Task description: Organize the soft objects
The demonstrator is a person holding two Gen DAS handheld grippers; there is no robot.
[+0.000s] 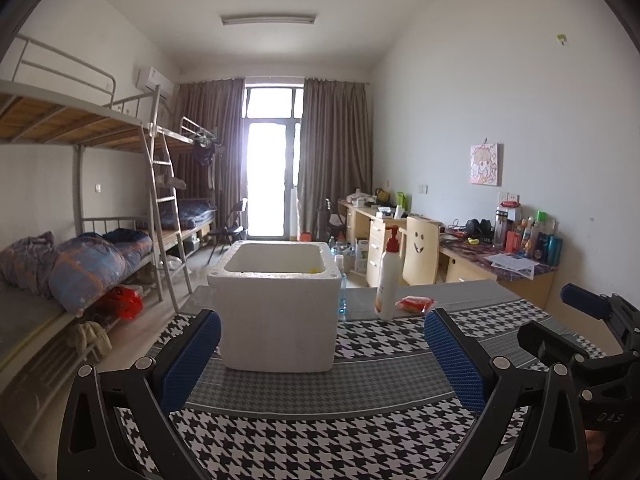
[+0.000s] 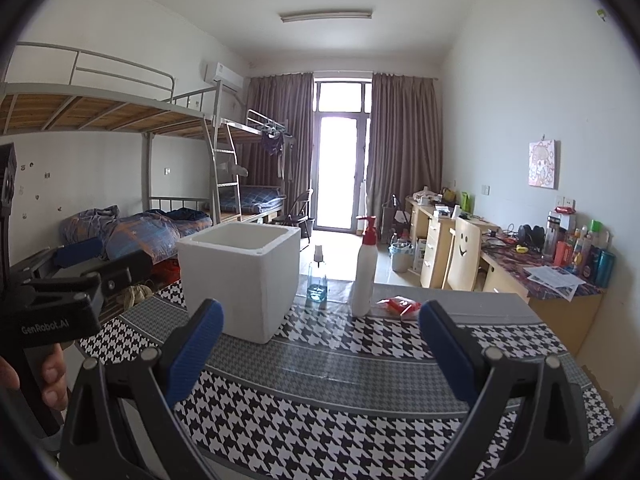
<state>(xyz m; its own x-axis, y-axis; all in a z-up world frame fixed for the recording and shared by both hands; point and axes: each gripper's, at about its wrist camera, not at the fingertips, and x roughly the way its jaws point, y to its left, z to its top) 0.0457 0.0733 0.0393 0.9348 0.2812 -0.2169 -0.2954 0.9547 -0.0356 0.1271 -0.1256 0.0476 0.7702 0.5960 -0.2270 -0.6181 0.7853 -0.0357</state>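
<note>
A white foam box [image 1: 276, 304] stands open-topped on the houndstooth tablecloth [image 1: 360, 432]; a bit of yellow shows inside at its far right corner. The same foam box [image 2: 240, 276] sits left of centre in the right wrist view. A red soft packet [image 1: 414, 304] lies far right on the table, behind a white pump bottle [image 1: 388, 280]. That packet [image 2: 400, 306] and pump bottle [image 2: 365, 272] also show in the right view. My left gripper [image 1: 322, 348] is open, just before the box, holding nothing. My right gripper [image 2: 322, 336] is open and empty too.
A small clear spray bottle [image 2: 318, 278] with blue liquid stands behind the box. Bunk beds [image 1: 80, 240] line the left wall; desks [image 1: 500, 264] and a chair [image 1: 420, 256] line the right. The other gripper [image 2: 60, 288], held by a hand [image 2: 52, 372], sits at the left.
</note>
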